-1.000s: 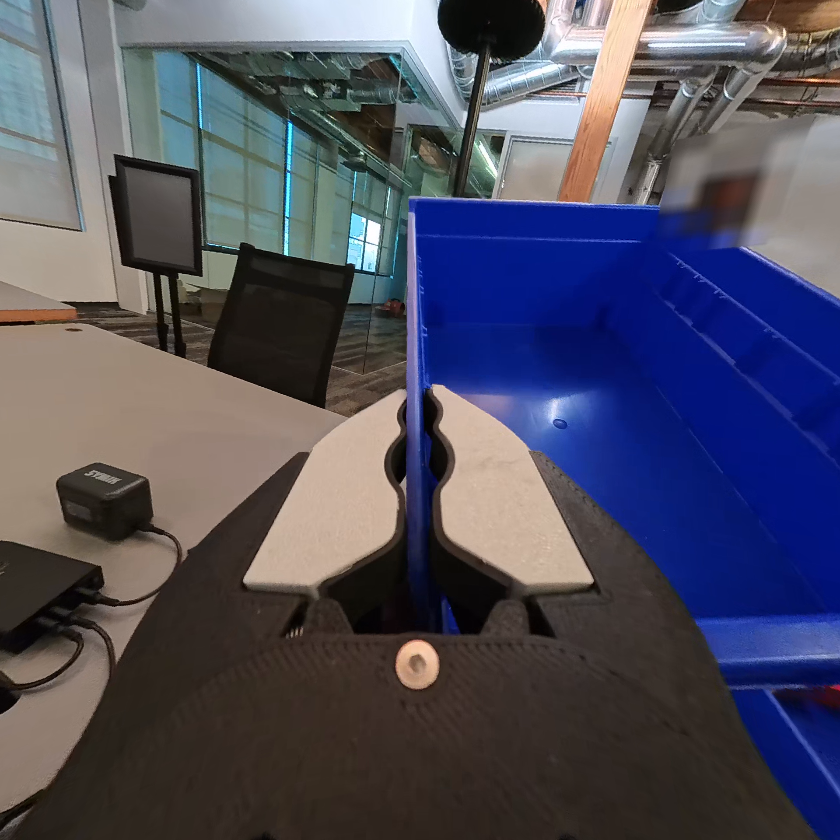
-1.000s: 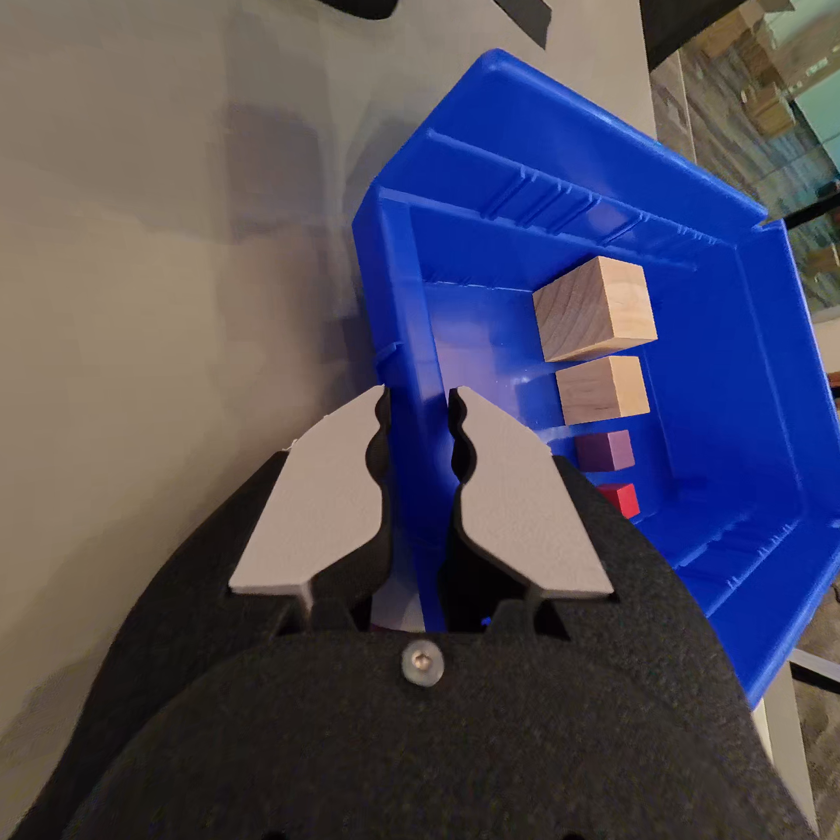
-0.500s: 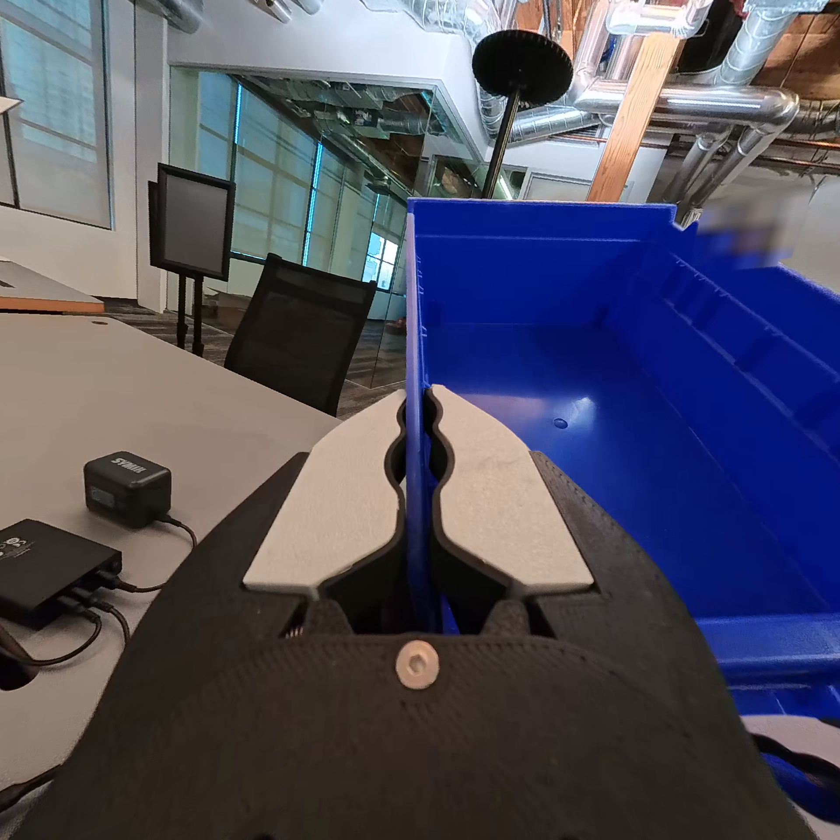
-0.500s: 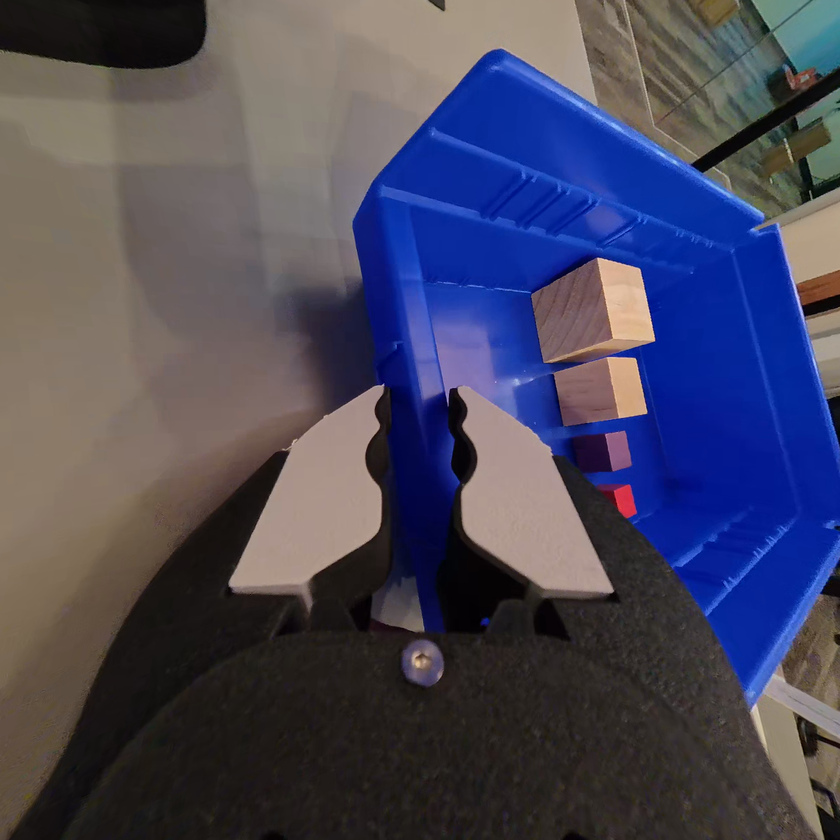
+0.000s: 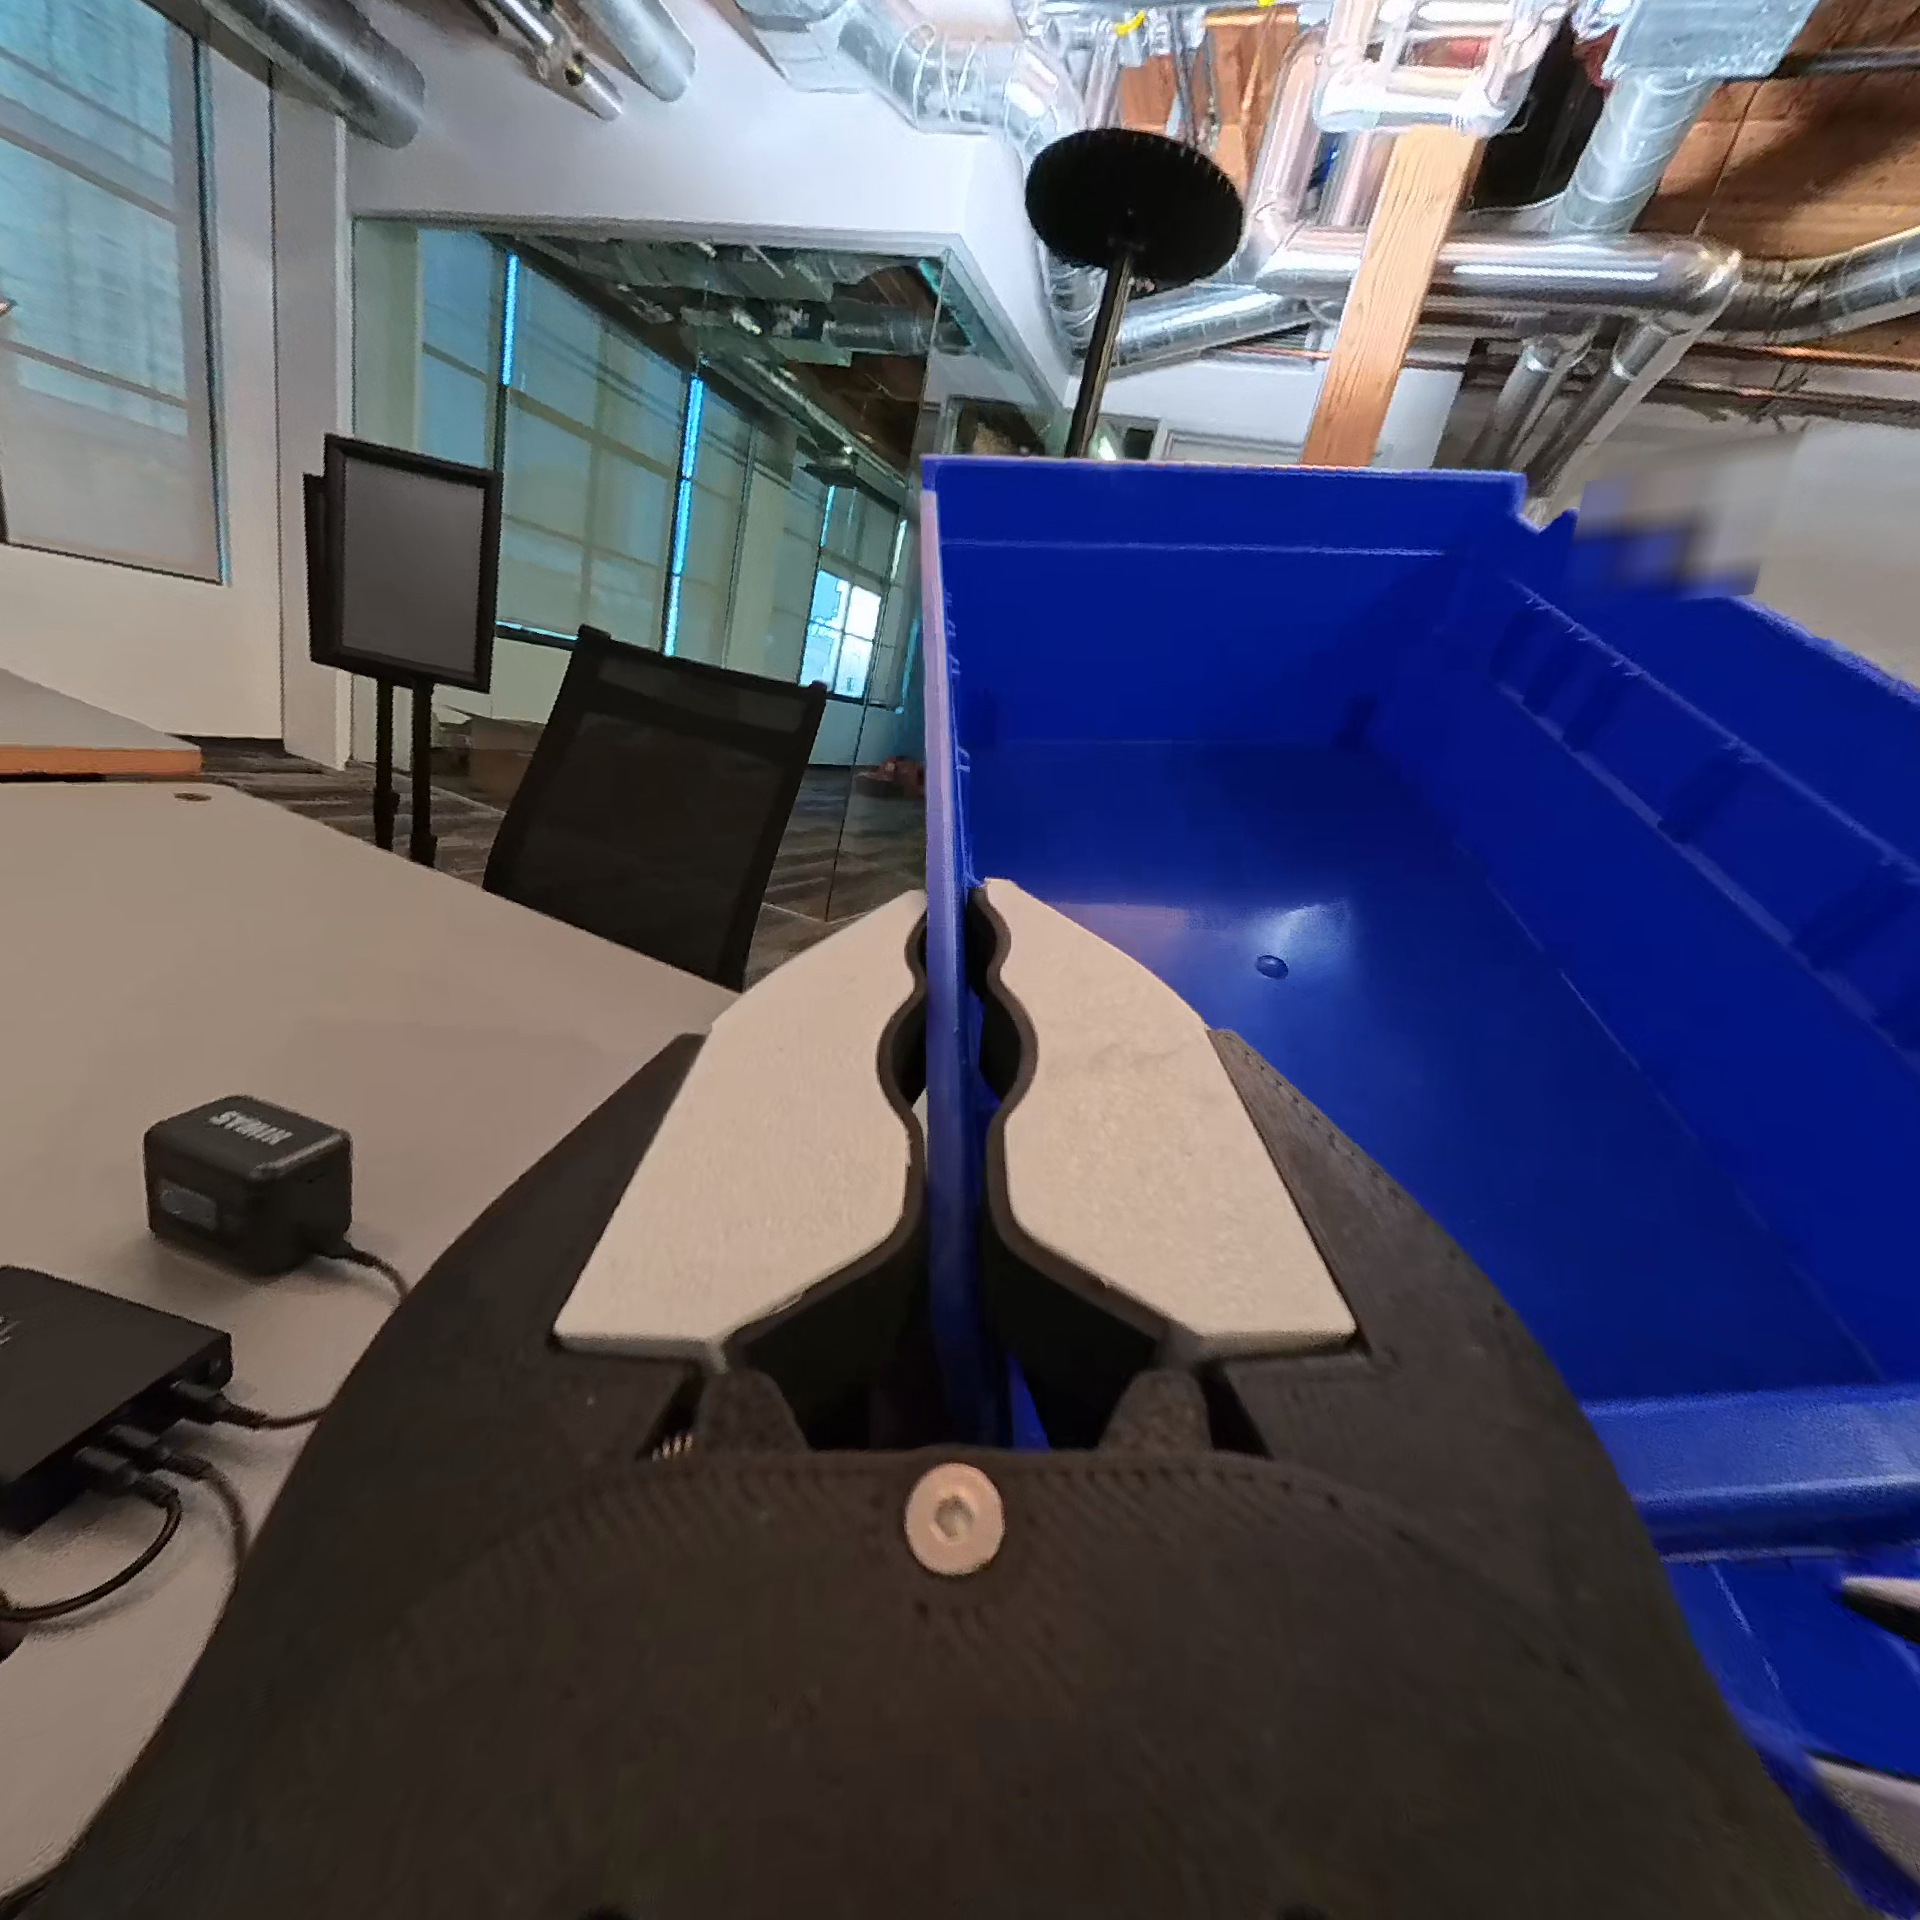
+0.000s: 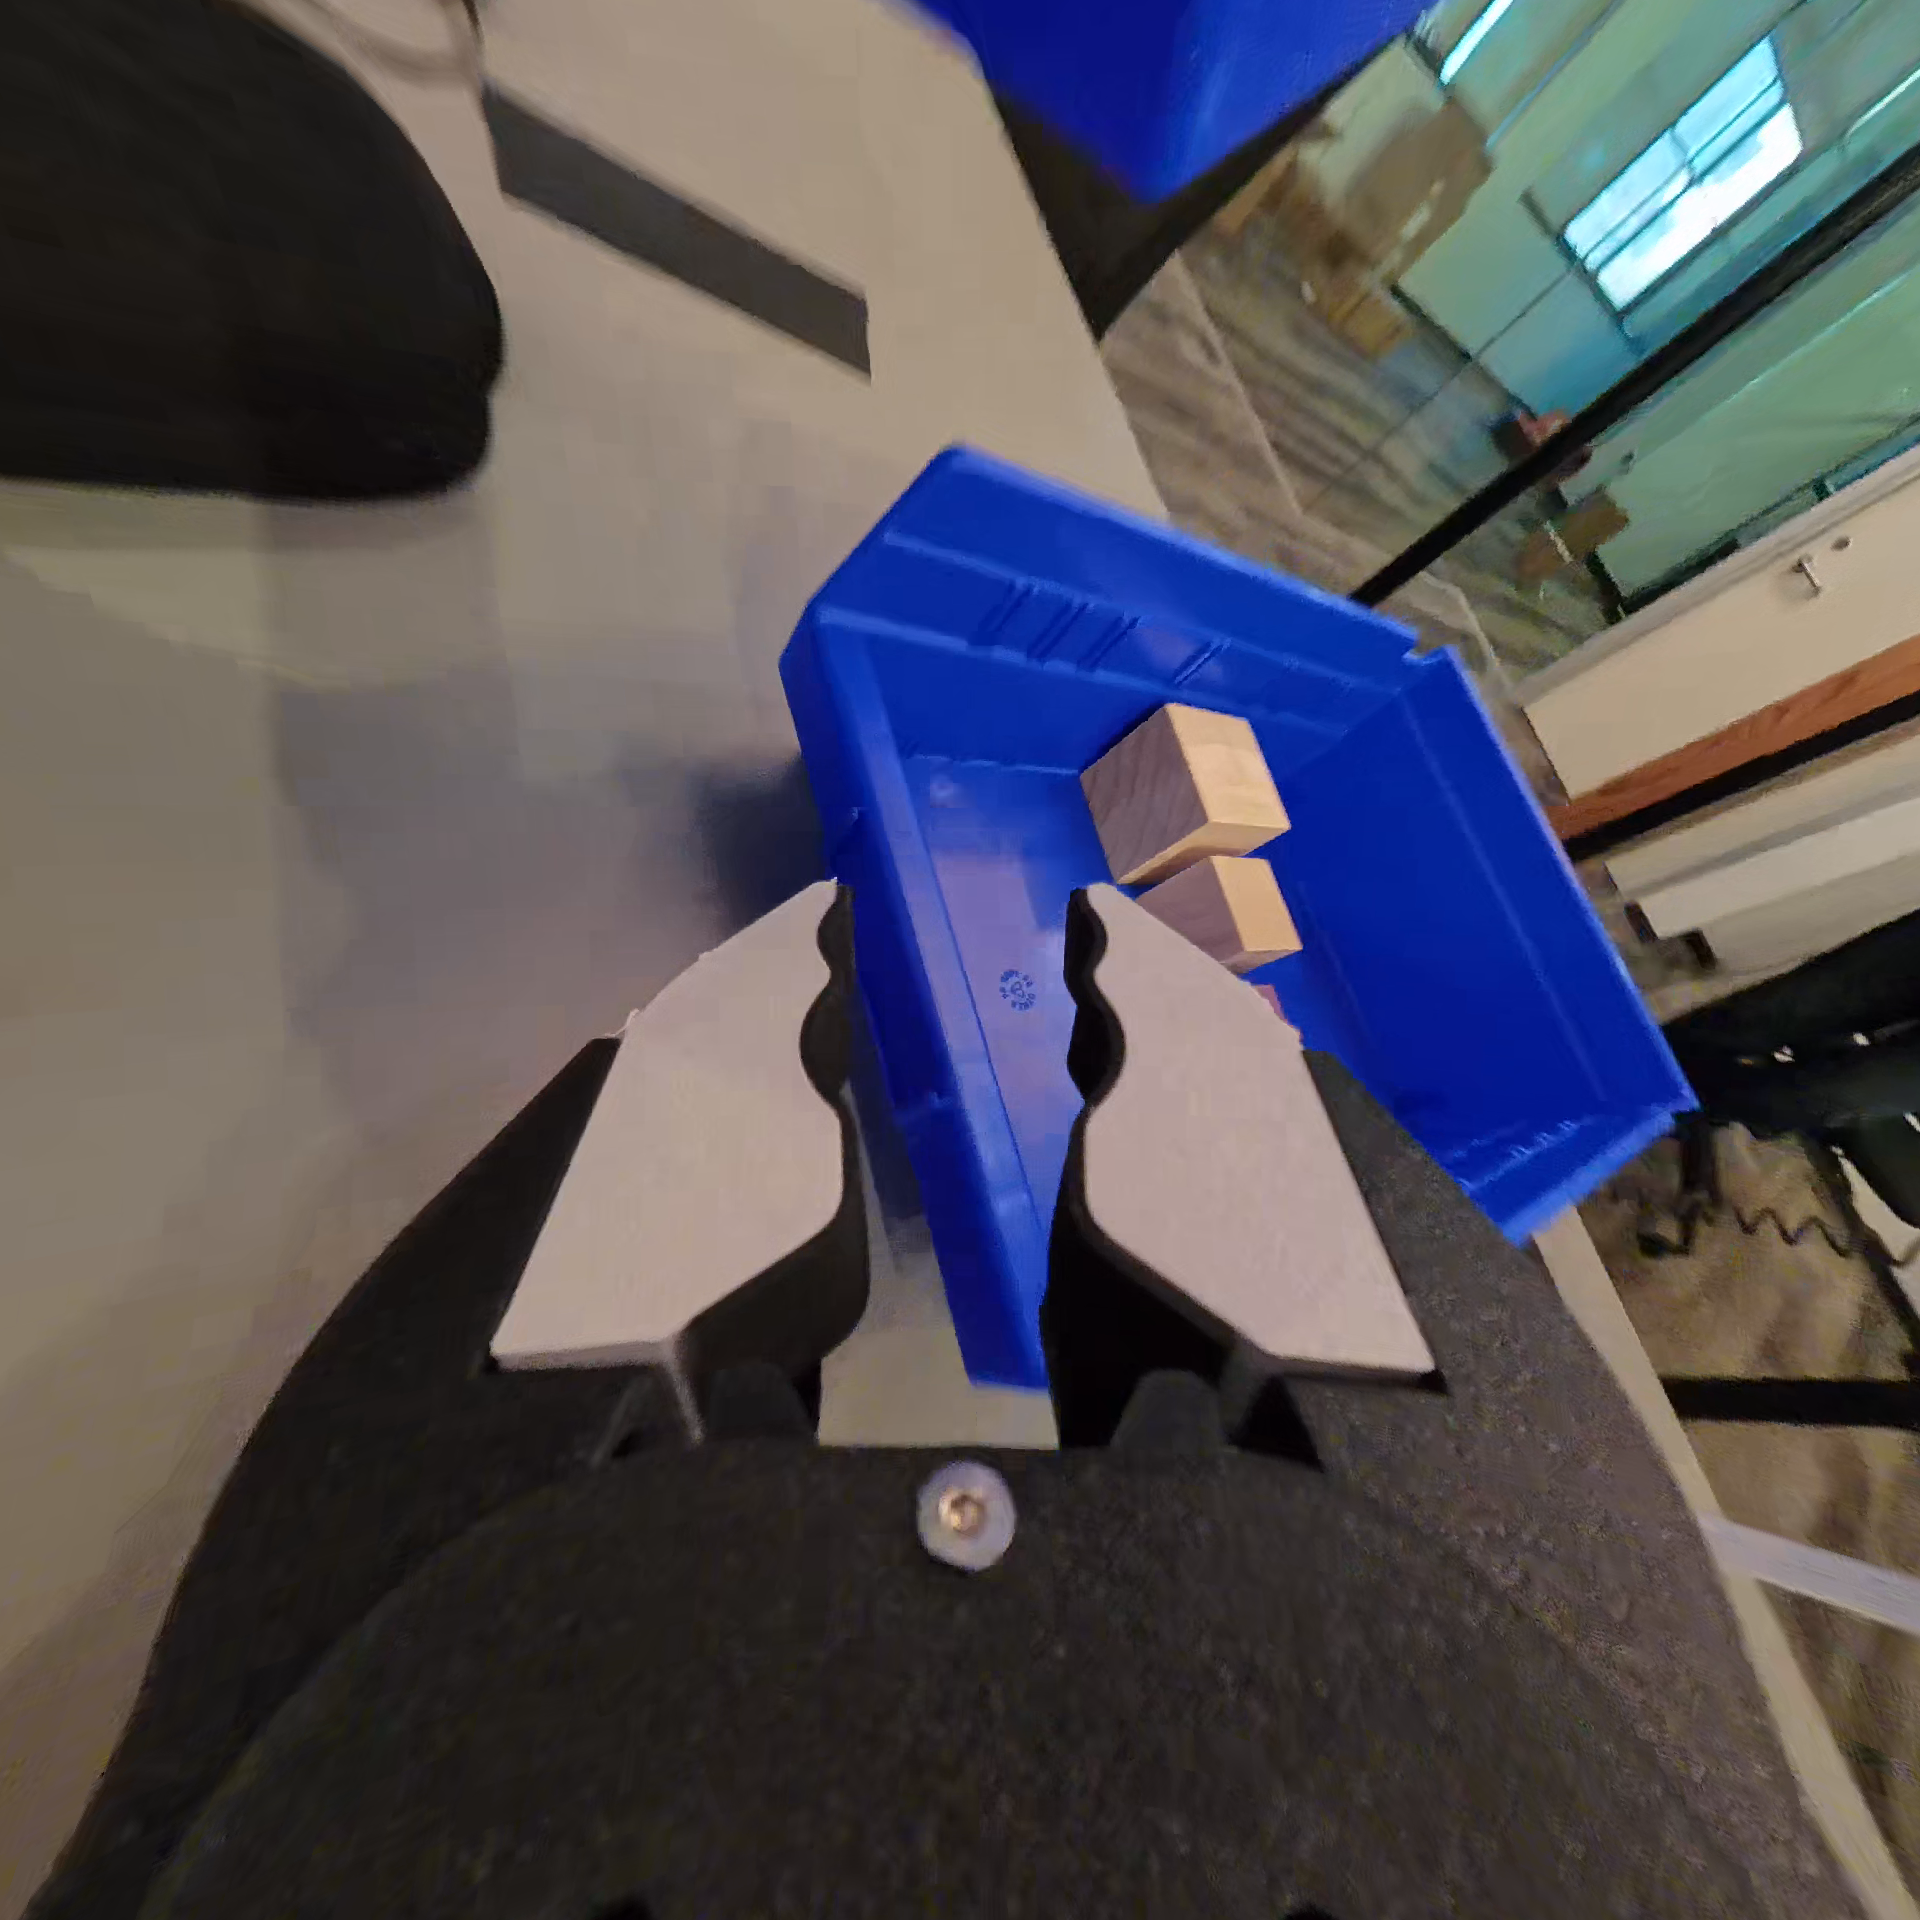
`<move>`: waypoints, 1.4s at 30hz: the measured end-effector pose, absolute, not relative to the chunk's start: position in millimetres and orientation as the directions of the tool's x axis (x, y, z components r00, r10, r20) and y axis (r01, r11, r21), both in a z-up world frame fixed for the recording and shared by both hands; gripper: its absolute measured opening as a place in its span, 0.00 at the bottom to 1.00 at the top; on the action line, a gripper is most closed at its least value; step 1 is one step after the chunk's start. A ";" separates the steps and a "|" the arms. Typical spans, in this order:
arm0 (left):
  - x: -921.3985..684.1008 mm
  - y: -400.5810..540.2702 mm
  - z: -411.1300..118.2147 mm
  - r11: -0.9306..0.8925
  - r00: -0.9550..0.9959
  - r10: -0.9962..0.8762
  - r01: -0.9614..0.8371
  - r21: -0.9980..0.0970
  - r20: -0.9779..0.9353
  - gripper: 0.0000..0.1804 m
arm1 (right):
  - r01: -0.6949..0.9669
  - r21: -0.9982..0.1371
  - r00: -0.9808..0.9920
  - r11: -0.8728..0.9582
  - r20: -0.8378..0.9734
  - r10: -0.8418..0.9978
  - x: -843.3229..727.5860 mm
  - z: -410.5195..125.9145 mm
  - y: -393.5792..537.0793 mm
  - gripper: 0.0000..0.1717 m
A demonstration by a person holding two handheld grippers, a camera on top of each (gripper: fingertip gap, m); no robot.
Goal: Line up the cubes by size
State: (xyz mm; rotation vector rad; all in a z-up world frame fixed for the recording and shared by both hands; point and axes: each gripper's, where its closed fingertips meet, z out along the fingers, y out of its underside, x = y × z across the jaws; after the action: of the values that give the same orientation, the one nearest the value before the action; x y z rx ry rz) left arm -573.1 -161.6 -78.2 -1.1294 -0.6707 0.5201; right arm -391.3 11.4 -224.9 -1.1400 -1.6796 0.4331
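My left gripper (image 5: 948, 899) is shut on the side wall of an empty blue bin (image 5: 1351, 935); both pads press on the wall. This bin also shows at the top of the right wrist view (image 6: 1143, 94). My right gripper (image 6: 961, 889) is open. The side wall of a second blue bin (image 6: 1091, 561) stands between its fingers, with a gap to the right pad. In that bin a large wooden cube (image 6: 1184, 790) and a smaller wooden cube (image 6: 1236, 904) lie in a row. A purple cube (image 6: 1276, 1003) peeks out behind my right finger. Anything beyond it is hidden.
The grey table (image 5: 260, 987) carries a black power adapter (image 5: 244, 1179) and a black box with cables (image 5: 94, 1382). A black chair (image 5: 655, 790) and a screen on a stand (image 5: 405, 582) are behind. A black object (image 6: 208, 291) lies on the table; the table edge (image 6: 1621, 1382) runs right of the bin. Spacing between my two grippers at the tips: around 30 cm. The large wooden cube (image 6: 1184, 790) is closer to my right gripper, around 15 cm from its tips; the left tips are 35 cm off.
My right jaws have opened off the bin wall they were shut on, and the gripper has drawn back and tilted. My left gripper stays shut on its bin wall.
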 end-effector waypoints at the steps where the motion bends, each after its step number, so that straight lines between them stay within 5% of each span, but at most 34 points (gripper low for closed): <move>1: -569.0 -158.8 -73.5 0.352 0.710 0.671 -0.053 -0.935 0.212 0.02 | 0.440 -0.762 -0.027 0.475 0.518 0.855 -377.7 -211.5 7.5 0.22; 13: -394.4 -40.2 -7.1 0.323 0.980 0.197 -0.098 -0.941 -0.035 0.02 | 0.283 -0.922 0.198 0.265 0.326 0.924 -93.8 -146.4 47.5 0.18; 24: -128.7 110.2 -115.0 -0.025 0.939 -0.343 0.022 -0.999 0.029 0.02 | 0.190 -0.980 0.636 -0.058 0.078 0.768 140.1 -162.2 78.3 0.22; 31: -41.7 157.6 -186.3 -0.174 0.909 -0.416 -0.041 -0.984 0.036 0.02 | 0.094 -0.987 0.707 -0.131 -0.026 0.707 168.4 -169.7 67.6 0.30; 42: -27.2 187.8 -212.7 -0.247 0.936 -0.345 -0.012 -0.969 0.077 0.02 | 0.048 -0.971 0.800 -0.232 -0.101 0.591 171.4 -203.8 85.6 0.40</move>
State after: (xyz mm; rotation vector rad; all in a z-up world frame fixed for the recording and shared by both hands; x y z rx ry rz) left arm -27.2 187.8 -212.7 -1.7998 0.2651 -0.3196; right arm 171.4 85.6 -203.8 -1.7507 -0.4982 0.5447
